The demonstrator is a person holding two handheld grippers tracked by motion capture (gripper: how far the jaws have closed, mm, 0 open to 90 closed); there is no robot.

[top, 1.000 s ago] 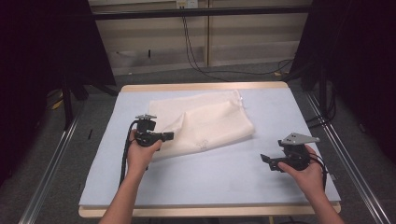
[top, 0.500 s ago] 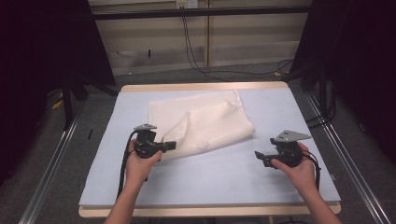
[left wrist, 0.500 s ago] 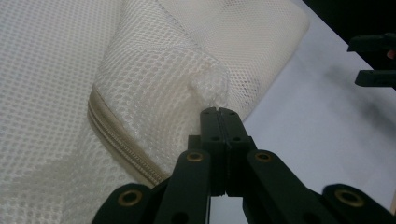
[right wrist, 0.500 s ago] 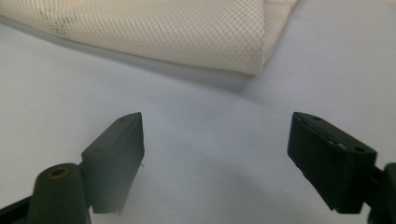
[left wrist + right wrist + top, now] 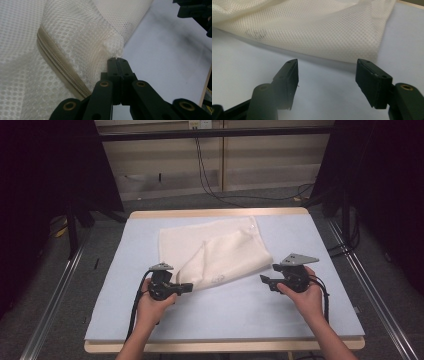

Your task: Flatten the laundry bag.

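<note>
High view: white mesh bag [image 5: 220,252] flat on blue mat [image 5: 225,315], one corner pulled over. Left gripper [image 5: 190,287] clamped tight on that corner. Right gripper [image 5: 262,280] part open, jaws just closing, nothing between them, near bag's edge. Folding only begun; most left.

We see both forearms entering from six o'clock, each hand wrapped around its gripper body with the jaws pointing inward. The left gripper [image 5: 186,288], at about seven o'clock, has its jaws pressed flat together and aimed toward three o'clock. The right gripper [image 5: 264,280], at about four o'clock, aims toward nine o'clock; its jaws, parted with nothing between them, have just been closing.
</note>
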